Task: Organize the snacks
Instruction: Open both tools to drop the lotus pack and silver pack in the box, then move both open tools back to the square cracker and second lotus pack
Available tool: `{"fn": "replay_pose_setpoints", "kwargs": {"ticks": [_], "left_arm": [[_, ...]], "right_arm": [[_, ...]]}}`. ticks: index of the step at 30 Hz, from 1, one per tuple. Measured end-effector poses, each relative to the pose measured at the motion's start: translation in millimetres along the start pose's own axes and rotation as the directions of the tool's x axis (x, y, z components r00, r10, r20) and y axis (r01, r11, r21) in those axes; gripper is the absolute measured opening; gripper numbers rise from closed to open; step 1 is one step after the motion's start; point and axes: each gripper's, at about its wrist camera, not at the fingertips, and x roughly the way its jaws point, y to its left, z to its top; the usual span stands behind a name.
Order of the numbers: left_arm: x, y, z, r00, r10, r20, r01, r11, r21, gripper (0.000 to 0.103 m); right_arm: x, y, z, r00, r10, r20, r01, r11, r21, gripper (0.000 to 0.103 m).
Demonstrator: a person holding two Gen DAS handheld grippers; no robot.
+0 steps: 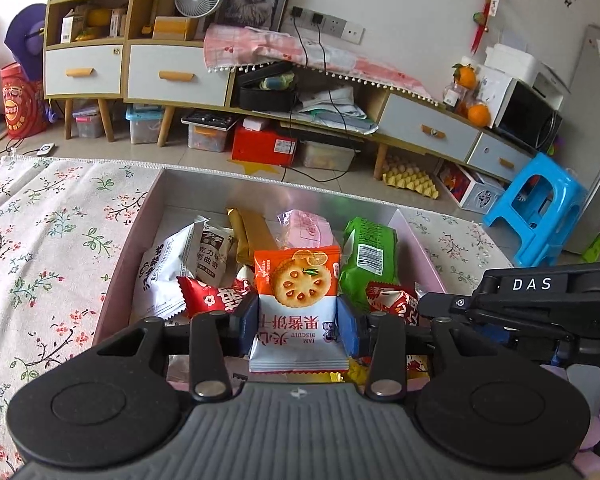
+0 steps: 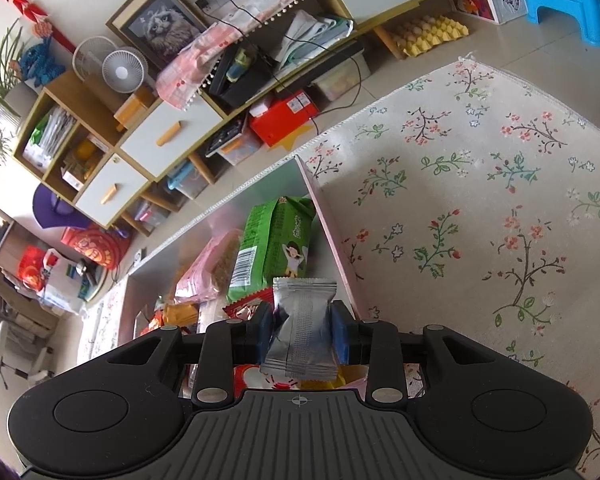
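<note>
A pink-sided box (image 1: 140, 220) on the floral cloth holds several snack packets: a green one (image 1: 370, 256), a white one (image 1: 168, 272), red ones (image 1: 216, 296) and a gold one (image 1: 252, 236). My left gripper (image 1: 298, 312) is shut on an orange and white jam biscuit packet (image 1: 296, 280), held upright over the box's near end. The right gripper's body (image 1: 540, 300) shows at the right edge. In the right wrist view, my right gripper (image 2: 301, 330) is shut on a crumpled silver packet (image 2: 304, 292) just above the box's right wall (image 2: 328, 232), near the green packet (image 2: 276, 240).
The floral cloth (image 2: 480, 200) spreads wide on both sides of the box. Beyond it lie tiled floor, a low cabinet (image 1: 180, 76) with storage bins beneath, a yellow egg tray (image 1: 410, 178) and a blue plastic stool (image 1: 540, 208).
</note>
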Motion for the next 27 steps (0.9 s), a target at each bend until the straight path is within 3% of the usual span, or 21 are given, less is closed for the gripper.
{"fn": "replay_pose_setpoints", "kwargs": {"ticks": [2, 5, 7, 11, 16, 19, 23, 27], "left_arm": [[0, -1, 1, 1.0, 0.0, -0.005, 0.0, 1.0, -0.001, 0.04], [-2, -2, 1, 1.0, 0.004, -0.003, -0.004, 1.0, -0.002, 0.049], [-3, -3, 1, 1.0, 0.002, -0.002, -0.002, 1.0, -0.006, 0.057], [-5, -4, 1, 1.0, 0.005, -0.004, -0.005, 1.0, -0.002, 0.061], [-13, -6, 0, 1.0, 0.011, -0.003, -0.011, 1.0, 0.018, 0.073], [-19, -7, 0, 0.999, 0.037, -0.013, -0.037, 0.999, 0.023, 0.079], [-28, -8, -3, 0.997, 0.071, -0.036, -0.069, 0.997, 0.041, 0.086], [-37, -8, -6, 0.993, 0.106, -0.043, -0.102, 0.991, 0.086, 0.096]], "right_arm": [[-1, 0, 1, 1.0, -0.002, -0.006, 0.002, 1.0, 0.002, 0.033], [-3, -1, 2, 1.0, 0.022, -0.015, -0.021, 1.0, 0.019, 0.05], [-5, 1, 3, 1.0, 0.024, -0.011, -0.024, 1.0, 0.017, 0.051], [-8, 5, 3, 0.999, 0.036, -0.01, -0.036, 0.999, 0.013, 0.052], [-18, 11, 3, 1.0, 0.031, -0.001, -0.031, 0.999, -0.019, 0.062], [-26, 12, 5, 1.0, 0.012, -0.007, -0.013, 0.999, -0.04, 0.066], [-38, 14, 5, 1.0, -0.024, -0.014, 0.023, 0.996, -0.088, 0.079], [-48, 18, -1, 0.997, -0.073, -0.03, 0.067, 0.982, -0.175, 0.084]]}}
